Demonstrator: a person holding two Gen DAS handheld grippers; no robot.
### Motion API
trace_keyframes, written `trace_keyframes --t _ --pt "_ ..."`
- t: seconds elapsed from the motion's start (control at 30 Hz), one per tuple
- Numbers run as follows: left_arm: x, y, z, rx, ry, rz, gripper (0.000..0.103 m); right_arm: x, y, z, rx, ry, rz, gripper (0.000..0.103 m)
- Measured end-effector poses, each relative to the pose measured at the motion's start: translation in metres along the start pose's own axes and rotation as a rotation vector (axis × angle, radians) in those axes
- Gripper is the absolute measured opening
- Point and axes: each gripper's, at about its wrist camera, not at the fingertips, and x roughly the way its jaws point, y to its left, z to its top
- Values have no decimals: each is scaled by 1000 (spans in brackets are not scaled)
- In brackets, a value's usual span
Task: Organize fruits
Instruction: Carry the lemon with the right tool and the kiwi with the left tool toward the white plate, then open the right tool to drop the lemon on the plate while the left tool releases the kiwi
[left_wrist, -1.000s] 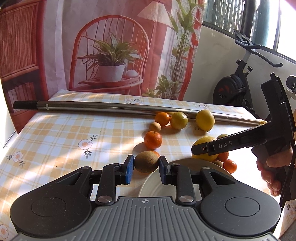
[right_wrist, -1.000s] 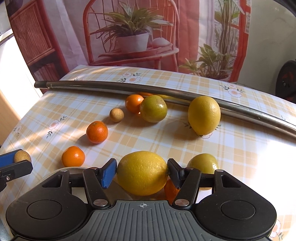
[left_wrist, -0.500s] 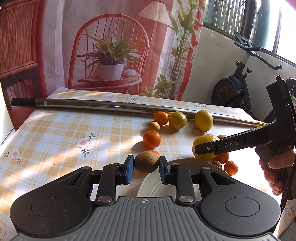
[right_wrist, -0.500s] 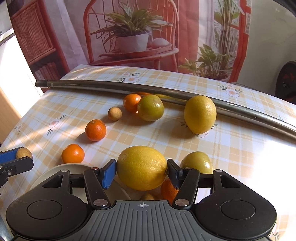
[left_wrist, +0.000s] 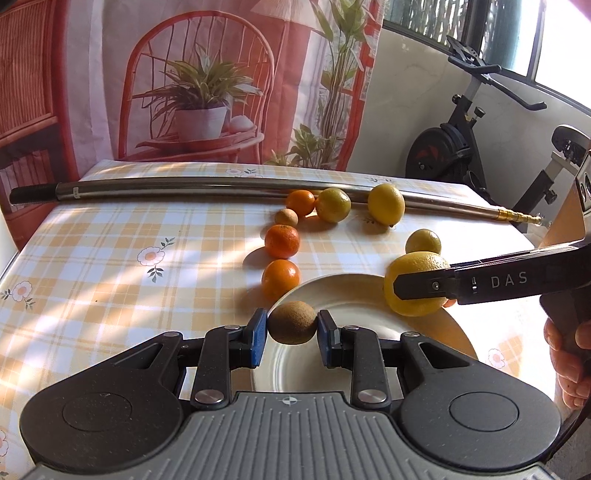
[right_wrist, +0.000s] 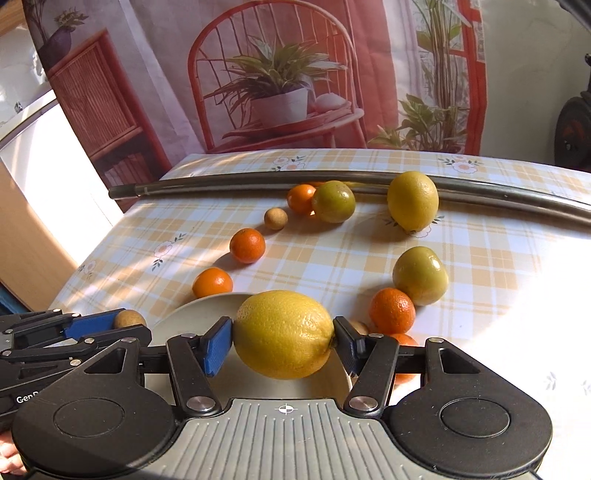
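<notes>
- Low in the centre of the left wrist view, the left gripper (left_wrist: 291, 328) is clamped on a small brown fruit (left_wrist: 291, 322), held over the near rim of the pale plate (left_wrist: 369, 295).
- At the right of that frame, the right gripper (left_wrist: 417, 284) comes in from the side with a large yellow lemon (left_wrist: 415, 282) pinched between its fingers, above the plate's right edge; a hand (left_wrist: 569, 354) shows at the lower right.
- Centre-bottom of the right wrist view shows the same lemon (right_wrist: 283, 334) squeezed end to end, with the plate (right_wrist: 207, 310) beneath it.
- Both fruits appear to hang above the dish, not resting on it; the plate's bare surface holds nothing that I can see.
- Judged step: carrying fruit to the plate, with two pieces at the point of delivery.
- Loose fruit waits on the checked tablecloth (left_wrist: 110, 258) in mid-frame: oranges (left_wrist: 282, 240), greenish citrus (left_wrist: 333, 205) and another lemon (left_wrist: 386, 204) near the long metal rod (left_wrist: 184, 184).
- Next move, as I judge it: lower each fruit until it touches the plate, well inside the rim, then part the fingers gently, since round fruit may roll off.
</notes>
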Motion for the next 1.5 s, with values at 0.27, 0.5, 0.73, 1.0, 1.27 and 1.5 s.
trace_keyframes --t 0.27,0.5,0.73,1.0,1.27,1.5 --pt "-3 -8 -12 58 47 -10 30 -16 2 -40 32 -27 -20 55" --pt "2 -11 -21 62 98 -20 30 -18 8 -58 17 -39 -38 55" --pt "4 -14 -29 77 123 -15 30 -23 10 -67 19 -42 -35 56" --pt "5 -15 -32 78 134 -11 30 -24 12 -69 11 -33 -42 57" --pt "3 -16 -34 86 133 -4 30 -27 16 -70 -12 -42 -54 59" --pt "0 -16 -35 80 118 1 31 -30 19 -70 -32 -60 -59 68"
